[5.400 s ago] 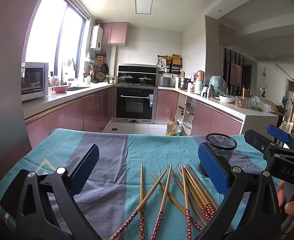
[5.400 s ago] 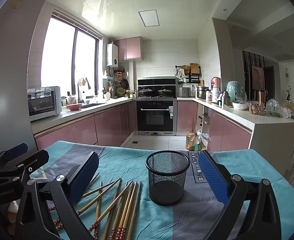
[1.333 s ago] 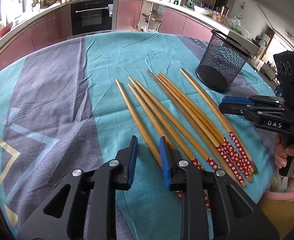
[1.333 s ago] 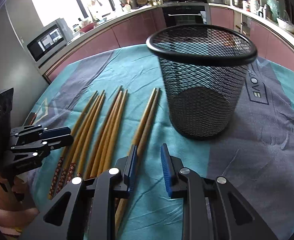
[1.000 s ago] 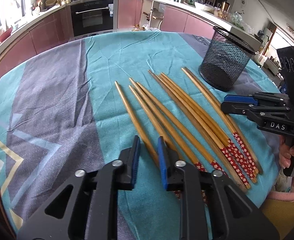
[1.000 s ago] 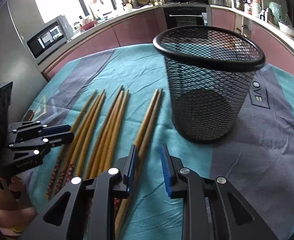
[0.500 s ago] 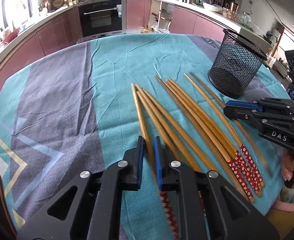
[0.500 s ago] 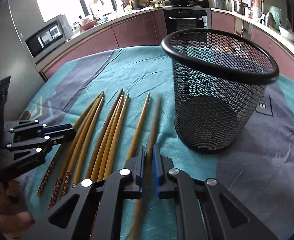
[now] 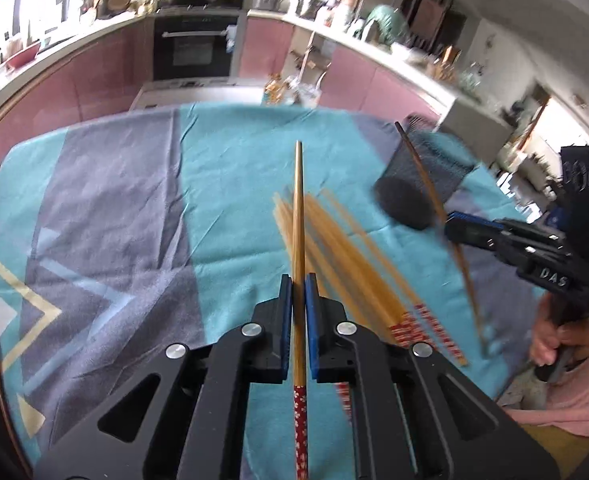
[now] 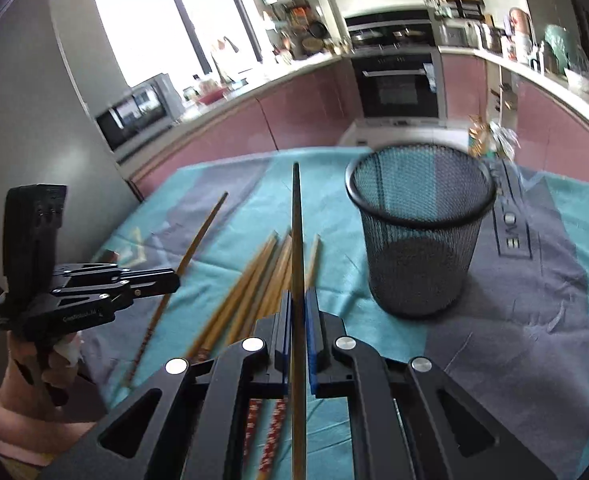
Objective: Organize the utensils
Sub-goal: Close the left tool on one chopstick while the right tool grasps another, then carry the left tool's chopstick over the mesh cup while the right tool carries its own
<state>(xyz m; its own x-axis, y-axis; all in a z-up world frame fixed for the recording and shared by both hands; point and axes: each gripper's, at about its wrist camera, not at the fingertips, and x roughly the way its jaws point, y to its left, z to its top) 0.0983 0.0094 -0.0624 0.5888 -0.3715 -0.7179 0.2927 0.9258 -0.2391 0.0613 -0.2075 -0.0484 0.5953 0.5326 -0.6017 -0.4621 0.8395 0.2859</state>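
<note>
On right gripper [image 9: 460, 232] body, white "DAS" lettering; cloth [image 10: 534, 300] print "OVE".

chopsticks [image 9: 299, 216]: tan, red floral ends | mesh cup [image 10: 420, 232]: black

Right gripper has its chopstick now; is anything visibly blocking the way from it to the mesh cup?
Nothing visible does. The right gripper holds its chopstick clear of the cloth, the mesh cup stands open-topped to its right, and the loose chopsticks lie on the other side.
</note>
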